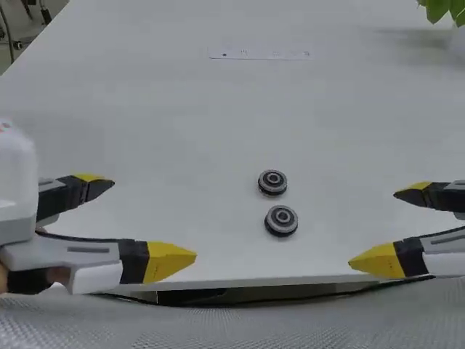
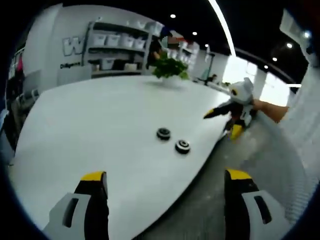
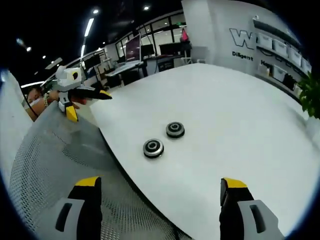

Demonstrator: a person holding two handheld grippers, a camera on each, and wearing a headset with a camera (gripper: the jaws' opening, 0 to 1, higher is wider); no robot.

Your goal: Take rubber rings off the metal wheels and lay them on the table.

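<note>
Near the front edge of the table [image 1: 145, 123] in the head view, a far wheel [image 1: 272, 182] and a near wheel [image 1: 281, 220] are lying just apart, rings on, with the left gripper [image 1: 142, 219] gaping at 9 o'clock and the right gripper [image 1: 381, 227] gaping at 3, while in each gripper view both are sitting at 12 beyond wide-spread jaws.

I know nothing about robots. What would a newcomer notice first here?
Two small dark-rimmed metal wheels, the farther wheel and the nearer wheel, sit close together near the front edge of the white table. On either side hang the left gripper and the right gripper, each with yellow-tipped jaws wide open and pointing inward toward the wheels.
</note>
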